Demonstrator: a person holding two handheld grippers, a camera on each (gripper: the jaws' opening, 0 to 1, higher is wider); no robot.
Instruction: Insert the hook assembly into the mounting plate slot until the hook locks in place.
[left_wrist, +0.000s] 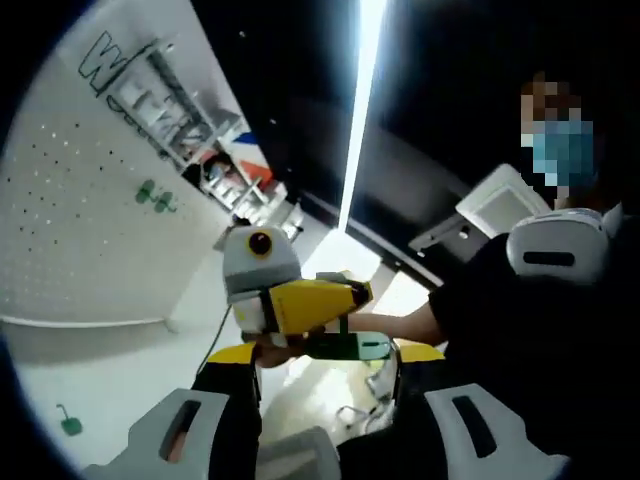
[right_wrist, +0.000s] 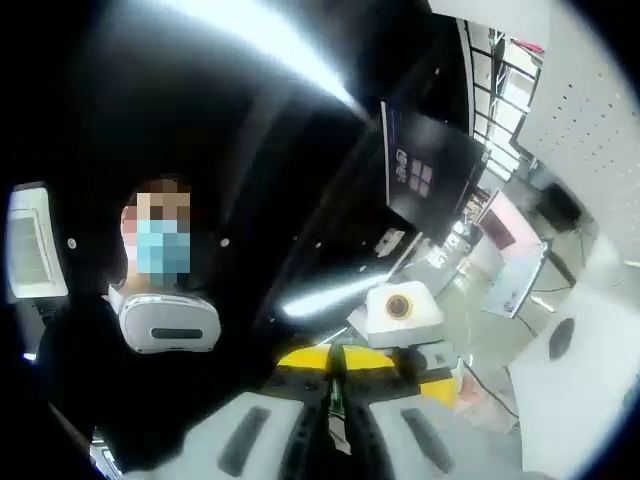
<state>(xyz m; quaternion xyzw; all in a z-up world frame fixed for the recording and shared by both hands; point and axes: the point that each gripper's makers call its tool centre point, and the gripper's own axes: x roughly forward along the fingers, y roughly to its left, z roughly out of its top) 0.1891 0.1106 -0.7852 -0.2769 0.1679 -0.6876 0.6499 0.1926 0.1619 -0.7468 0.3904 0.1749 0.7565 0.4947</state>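
Judging by where things stood, the insertion itself had not begun: both tools were tipped up toward the ceiling and the person (right_wrist: 150, 330), well apart from the white pegboard wall (left_wrist: 70, 210).

In the left gripper view, the left hand-held gripper (left_wrist: 310, 440) had its jaws apart with nothing between them. Beyond it the right hand-held gripper (left_wrist: 300, 305), yellow-bodied, sat in the person's hand (left_wrist: 275, 350), with a dark green piece (left_wrist: 350, 347) at its front, probably the hook assembly, though I could not tell for sure.

In the right gripper view its jaws were pressed together on a thin dark green strip (right_wrist: 335, 395).

2 green fittings (left_wrist: 155, 196) sat on the pegboard wall, and another small green piece (left_wrist: 70, 424) lay lower down; which was the mounting plate was unclear.

The next move would call for lowering both tools toward the wall and lining the strip up with the slot.
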